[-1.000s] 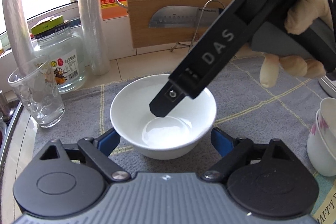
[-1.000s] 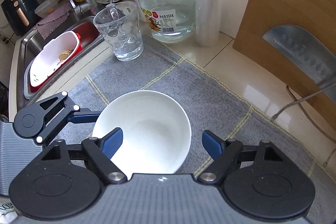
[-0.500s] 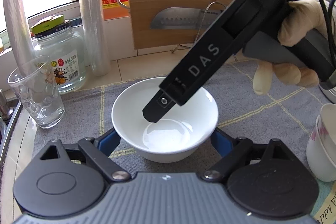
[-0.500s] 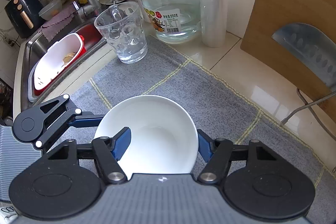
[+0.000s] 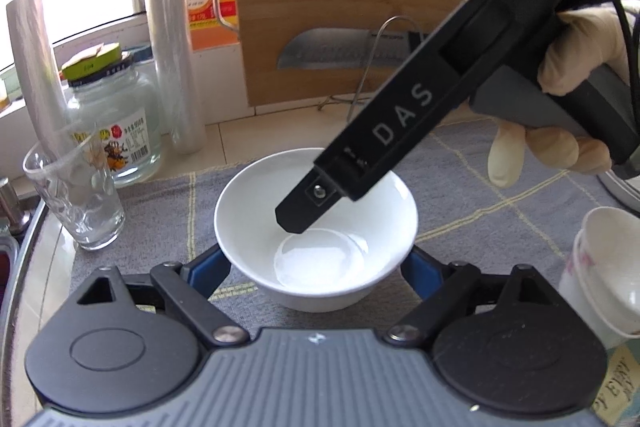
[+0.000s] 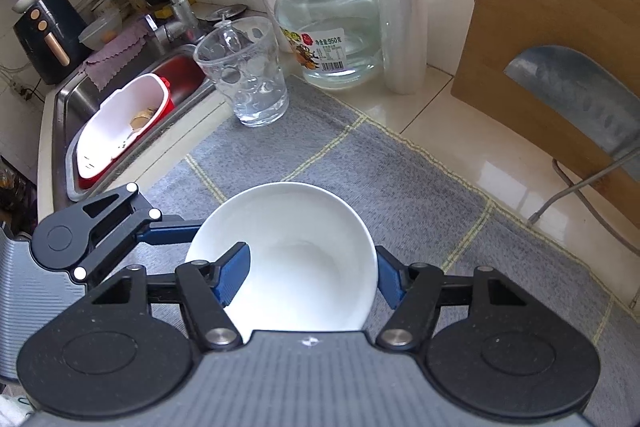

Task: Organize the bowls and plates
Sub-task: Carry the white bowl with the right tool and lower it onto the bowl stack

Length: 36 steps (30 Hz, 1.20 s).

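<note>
One white bowl (image 6: pixel 296 259) sits on the grey mat (image 6: pixel 360 163), near the glass (image 6: pixel 244 75). Right gripper (image 6: pixel 308 275) is clenched on its rim, one finger inside. Left gripper (image 5: pixel 316 267) straddles the bowl, apparently released. Bowl not yet lifted; stacked cups (image 5: pixel 604 267) wait beside it.

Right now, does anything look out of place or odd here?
Nothing is spilled or broken. One oddity: both claws are at the same bowl. The right claw pinches its wall, one finger inside, while the left claw flanks it.
</note>
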Each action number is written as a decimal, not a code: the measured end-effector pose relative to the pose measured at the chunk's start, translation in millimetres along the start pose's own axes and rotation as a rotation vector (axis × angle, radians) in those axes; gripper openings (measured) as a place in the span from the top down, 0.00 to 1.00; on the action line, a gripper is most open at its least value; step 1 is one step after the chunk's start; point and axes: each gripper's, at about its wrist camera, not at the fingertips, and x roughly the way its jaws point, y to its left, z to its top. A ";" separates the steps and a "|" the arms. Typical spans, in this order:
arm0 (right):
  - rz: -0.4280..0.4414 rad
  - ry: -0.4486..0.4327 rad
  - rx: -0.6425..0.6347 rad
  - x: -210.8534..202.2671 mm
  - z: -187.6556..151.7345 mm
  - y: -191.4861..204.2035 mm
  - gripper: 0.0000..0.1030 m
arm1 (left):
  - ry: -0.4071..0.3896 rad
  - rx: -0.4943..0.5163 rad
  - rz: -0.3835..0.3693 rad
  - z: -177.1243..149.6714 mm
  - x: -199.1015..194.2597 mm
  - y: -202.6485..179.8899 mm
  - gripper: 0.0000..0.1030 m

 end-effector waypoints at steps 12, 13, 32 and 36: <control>0.015 -0.069 0.012 -50.6 -22.6 16.5 0.30 | -0.028 0.026 -0.006 5.4 -37.8 -27.8 0.12; 0.015 -0.072 0.009 -55.0 -25.3 18.1 0.30 | -0.031 0.028 -0.008 4.7 -40.7 -30.6 0.12; -0.025 -0.160 0.025 -128.0 -90.2 22.7 0.30 | -0.063 0.078 -0.052 1.2 -83.2 -84.0 0.12; -0.040 -0.170 0.038 -140.3 -104.9 19.5 0.30 | -0.067 0.093 -0.071 0.6 -87.9 -99.8 0.12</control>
